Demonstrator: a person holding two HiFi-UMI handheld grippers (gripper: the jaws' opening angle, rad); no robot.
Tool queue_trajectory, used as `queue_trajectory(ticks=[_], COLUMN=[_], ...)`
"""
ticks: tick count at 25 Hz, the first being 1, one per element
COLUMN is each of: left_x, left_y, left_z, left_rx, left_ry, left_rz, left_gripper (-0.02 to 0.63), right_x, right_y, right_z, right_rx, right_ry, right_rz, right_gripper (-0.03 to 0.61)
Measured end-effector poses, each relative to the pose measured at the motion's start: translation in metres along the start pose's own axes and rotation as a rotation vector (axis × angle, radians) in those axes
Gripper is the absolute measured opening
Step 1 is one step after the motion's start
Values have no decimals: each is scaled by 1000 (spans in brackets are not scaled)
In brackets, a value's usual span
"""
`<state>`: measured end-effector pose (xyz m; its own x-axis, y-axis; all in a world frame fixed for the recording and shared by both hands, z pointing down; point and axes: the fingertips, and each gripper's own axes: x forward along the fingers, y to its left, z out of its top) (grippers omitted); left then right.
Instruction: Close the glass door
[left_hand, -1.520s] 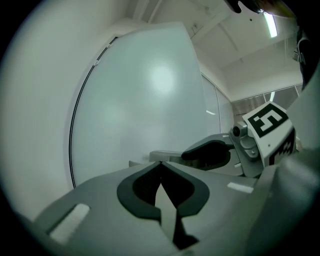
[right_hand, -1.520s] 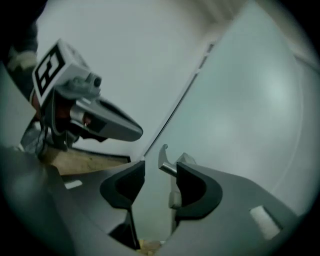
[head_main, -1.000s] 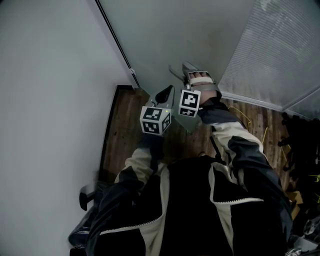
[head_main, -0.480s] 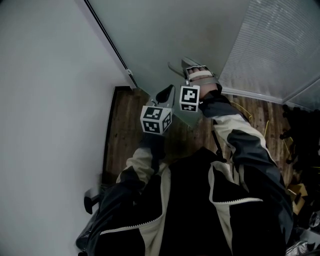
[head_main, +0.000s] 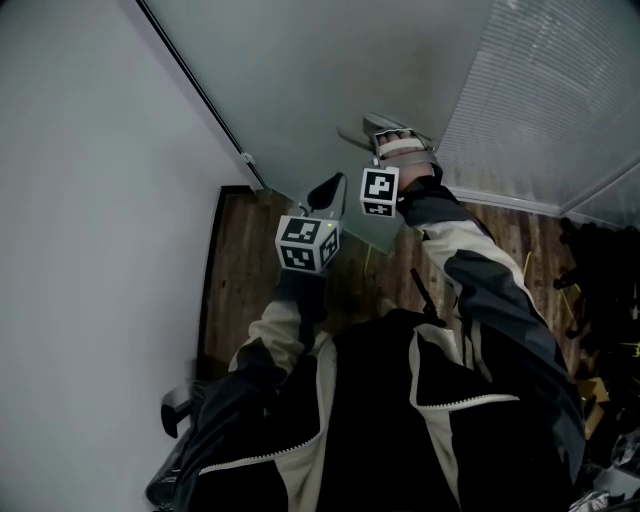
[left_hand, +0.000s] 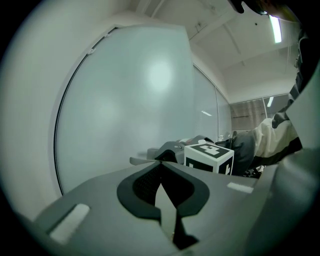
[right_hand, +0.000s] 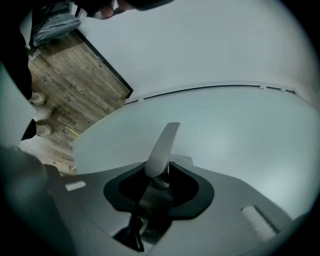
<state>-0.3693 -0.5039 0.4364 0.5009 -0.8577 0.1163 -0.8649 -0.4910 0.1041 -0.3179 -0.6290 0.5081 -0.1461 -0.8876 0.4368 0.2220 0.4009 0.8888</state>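
Observation:
The frosted glass door (head_main: 330, 70) fills the top of the head view. Its grey metal lever handle (head_main: 350, 134) sticks out to the left of my right gripper (head_main: 376, 128). In the right gripper view the handle (right_hand: 162, 145) stands between the jaws of the right gripper (right_hand: 160, 172), which is shut on it. My left gripper (head_main: 327, 192) hovers just below and left of the handle, pointing at the glass. It is shut with nothing in it (left_hand: 161, 165). The right gripper's marker cube (left_hand: 209, 156) shows beyond it.
A white wall (head_main: 90, 200) runs along the left, meeting the door at a black frame strip (head_main: 195, 95). Wooden floor (head_main: 250, 260) lies below. A ribbed translucent panel (head_main: 550, 100) stands at the right, with dark clutter (head_main: 600, 280) and a yellow cable (head_main: 525, 265) on the floor there.
The black frame strip and the door's lower corner have shifted left in the head view. Both hands have travelled along with the door, the right one staying at the handle.

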Motion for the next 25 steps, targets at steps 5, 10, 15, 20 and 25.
queue_trajectory(ticks=[5,10,15,20,25], left_x=[39,72,95,110,121], left_y=[-11,-12,-5,-11,-6], left_z=[29,36,34,24,20], left_rx=[21,42,53,37,74], left_ry=[-38,-32,-8,35,60], left_rz=[2,12,44,65,100], left_gripper=[0,0,0,0,0], right_x=[37,82,129,169,210], right_y=[-14,-29,-48,-59,-84], right_z=[-39,-73,-102,-125,-144], right_rx=[-45,-45,-45,-22,-14], right_ry=[33,62,96,99,106], right_rz=[-3,-1,-1,11,27], right_gripper=[124,124,126,123,123])
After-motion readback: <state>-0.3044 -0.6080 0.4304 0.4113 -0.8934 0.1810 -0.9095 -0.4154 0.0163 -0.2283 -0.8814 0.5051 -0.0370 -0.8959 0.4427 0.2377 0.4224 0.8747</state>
